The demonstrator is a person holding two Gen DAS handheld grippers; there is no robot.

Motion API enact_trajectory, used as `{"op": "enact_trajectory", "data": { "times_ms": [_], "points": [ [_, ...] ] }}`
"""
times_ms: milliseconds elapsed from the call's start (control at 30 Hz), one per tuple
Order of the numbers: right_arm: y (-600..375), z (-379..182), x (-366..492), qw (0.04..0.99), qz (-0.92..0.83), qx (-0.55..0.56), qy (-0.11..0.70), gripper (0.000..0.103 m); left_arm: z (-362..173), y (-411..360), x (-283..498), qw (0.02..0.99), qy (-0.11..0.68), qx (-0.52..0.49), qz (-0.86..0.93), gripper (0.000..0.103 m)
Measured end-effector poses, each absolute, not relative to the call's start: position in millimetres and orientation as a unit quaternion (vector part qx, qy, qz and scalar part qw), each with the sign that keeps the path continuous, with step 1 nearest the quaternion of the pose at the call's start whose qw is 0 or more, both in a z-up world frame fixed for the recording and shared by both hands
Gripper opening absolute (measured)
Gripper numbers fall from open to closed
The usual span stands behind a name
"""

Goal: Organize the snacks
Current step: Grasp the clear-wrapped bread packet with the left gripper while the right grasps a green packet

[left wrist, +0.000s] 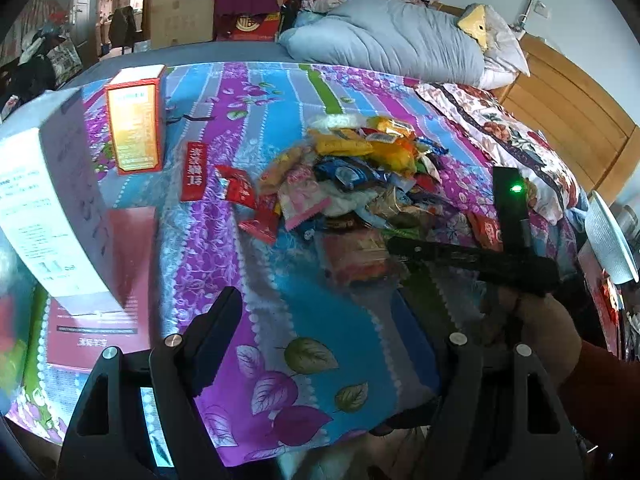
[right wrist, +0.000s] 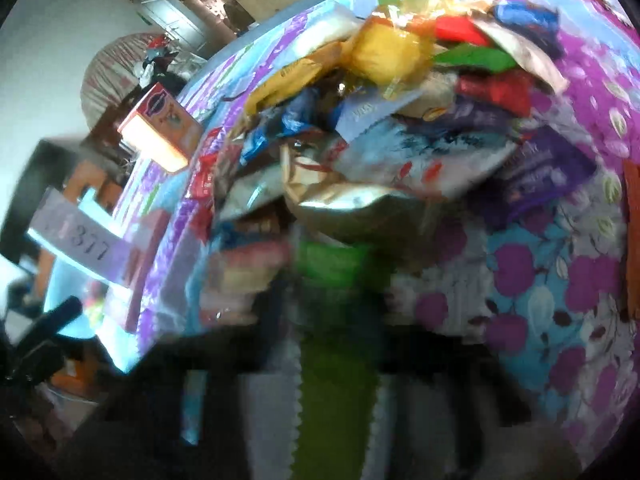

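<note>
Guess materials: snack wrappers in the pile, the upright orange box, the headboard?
Snack wrappers: thin plastic or foil film, glossy; they crinkle and catch highlights. Orange box: likely printed cardboard, with flat faces, sharp folded edges and a slight sheen. Headboard: looks like wood or wood veneer, honey tone with panel lines; grain too blurred to confirm.

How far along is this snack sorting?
Barely begun. Done: two red packets lie apart from the snack pile on the bedspread. In hand: the right tongs are shut, seemingly on a green packet, though the picture is blurred. The left tongs are open and empty. Left: nearly the whole pile.
</note>
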State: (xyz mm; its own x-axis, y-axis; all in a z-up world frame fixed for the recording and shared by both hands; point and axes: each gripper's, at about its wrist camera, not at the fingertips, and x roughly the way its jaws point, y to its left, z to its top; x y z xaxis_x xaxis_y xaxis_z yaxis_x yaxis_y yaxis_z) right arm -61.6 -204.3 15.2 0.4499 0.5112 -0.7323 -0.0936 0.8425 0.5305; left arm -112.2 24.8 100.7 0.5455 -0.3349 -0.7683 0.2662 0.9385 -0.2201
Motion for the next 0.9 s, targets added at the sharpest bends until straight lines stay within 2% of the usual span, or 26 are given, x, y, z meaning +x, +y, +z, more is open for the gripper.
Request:
{"op": "enact_trajectory", "data": {
  "times_ms": [233, 567, 700, 733, 833, 867, 900],
  "points": [
    [-255, 28, -101, 0.83, 0.163, 0.25, 0.47, 0.018, 67, -12, -87, 0.856, 0.466, -0.032, -0.222, 0.078],
    [-292, 15, -108, 0.812, 0.152, 0.312, 0.47, 0.018, 13, -48, -39, 0.827, 0.504, -0.089, -0.231, 0.078],
    [-293, 12, -107, 0.808, 0.156, 0.316, 0.472, 0.018, 3, -65, -34, 0.834, 0.499, -0.075, -0.222, 0.085],
    [-293, 11, -107, 0.808, 0.156, 0.317, 0.472, 0.018, 2, -71, -35, 0.839, 0.495, -0.056, -0.22, 0.082],
    [-292, 11, -107, 0.809, 0.155, 0.316, 0.471, 0.018, 3, -79, -36, 0.841, 0.492, -0.031, -0.224, 0.06],
    [-291, 12, -107, 0.811, 0.155, 0.313, 0.47, 0.018, 4, -78, -37, 0.839, 0.493, -0.033, -0.228, 0.058],
    [-292, 12, -108, 0.812, 0.155, 0.312, 0.468, 0.018, 6, -77, -38, 0.838, 0.494, -0.033, -0.231, 0.05]
  ]
}}
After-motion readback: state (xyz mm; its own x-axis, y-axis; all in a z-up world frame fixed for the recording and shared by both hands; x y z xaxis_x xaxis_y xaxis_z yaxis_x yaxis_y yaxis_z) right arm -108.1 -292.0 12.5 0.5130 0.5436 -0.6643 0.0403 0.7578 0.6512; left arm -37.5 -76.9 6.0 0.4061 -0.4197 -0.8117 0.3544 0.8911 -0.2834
